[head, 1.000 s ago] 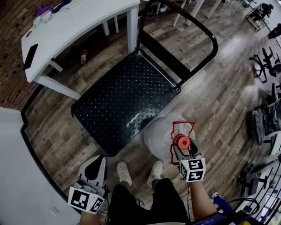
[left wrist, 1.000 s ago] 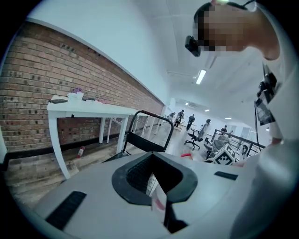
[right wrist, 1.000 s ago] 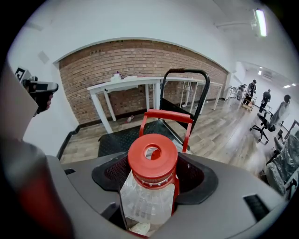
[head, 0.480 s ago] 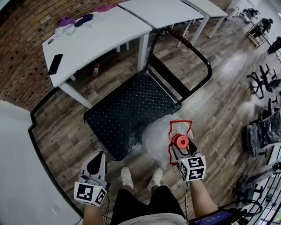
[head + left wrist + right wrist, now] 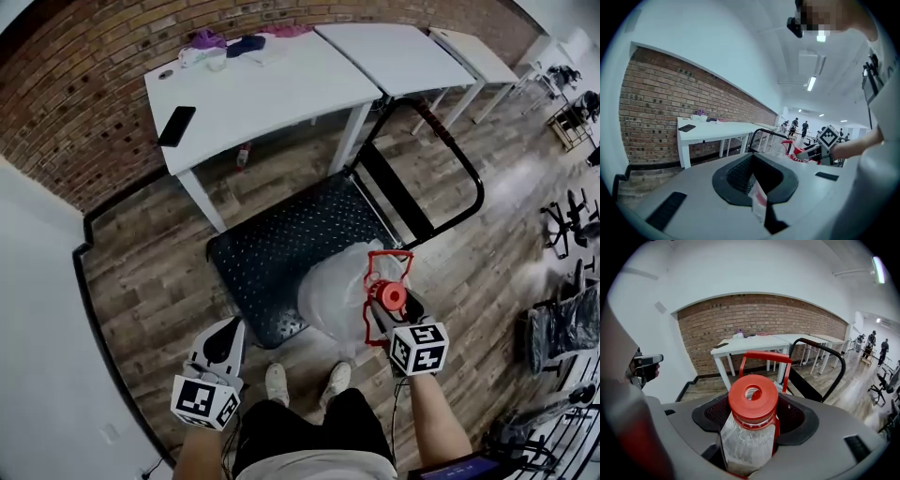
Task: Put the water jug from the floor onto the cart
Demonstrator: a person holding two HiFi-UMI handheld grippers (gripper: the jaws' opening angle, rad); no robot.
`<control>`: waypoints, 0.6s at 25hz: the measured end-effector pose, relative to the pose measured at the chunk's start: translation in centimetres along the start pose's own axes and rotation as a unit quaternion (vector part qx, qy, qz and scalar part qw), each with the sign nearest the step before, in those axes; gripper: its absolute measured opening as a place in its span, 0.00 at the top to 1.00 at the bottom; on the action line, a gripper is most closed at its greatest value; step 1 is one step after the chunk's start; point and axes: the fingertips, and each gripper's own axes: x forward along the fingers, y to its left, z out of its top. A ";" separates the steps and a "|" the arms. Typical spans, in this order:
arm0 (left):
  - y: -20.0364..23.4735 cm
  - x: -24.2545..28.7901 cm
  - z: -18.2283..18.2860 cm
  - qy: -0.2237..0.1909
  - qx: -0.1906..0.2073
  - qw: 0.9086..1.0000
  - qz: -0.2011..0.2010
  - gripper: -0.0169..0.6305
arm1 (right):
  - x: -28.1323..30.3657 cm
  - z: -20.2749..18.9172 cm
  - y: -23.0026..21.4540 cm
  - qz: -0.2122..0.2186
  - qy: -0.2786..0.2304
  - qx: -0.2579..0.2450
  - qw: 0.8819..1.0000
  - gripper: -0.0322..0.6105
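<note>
Left tongs (image 5: 223, 337) open, empty, idle at my side. Right tongs (image 5: 387, 307) clamped on water jug (image 5: 328, 292) neck; jug hangs at cart (image 5: 291, 239) near corner. Carry step, I judge; next: forward over deck, lower upright.

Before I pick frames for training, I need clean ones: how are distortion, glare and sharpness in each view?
Head view: strong fisheye, the white table has bowed edges, glare on the wooden floor at right. Left gripper view: black round vignette, the ceiling light blown out. Right gripper view: the brick wall bends into an arch; the water jug looks sharp.
</note>
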 end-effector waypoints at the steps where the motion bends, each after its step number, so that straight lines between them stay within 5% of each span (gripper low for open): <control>1: 0.5 -0.1 0.1 -0.001 0.001 1.000 0.006 0.98 | 0.7 0.6 0.6 0.009 -0.001 -0.002 1.000 0.47; 15: 2.0 0.9 0.3 -0.021 -0.049 0.989 0.141 0.98 | 10.9 5.0 8.6 0.166 0.007 -0.136 0.977 0.47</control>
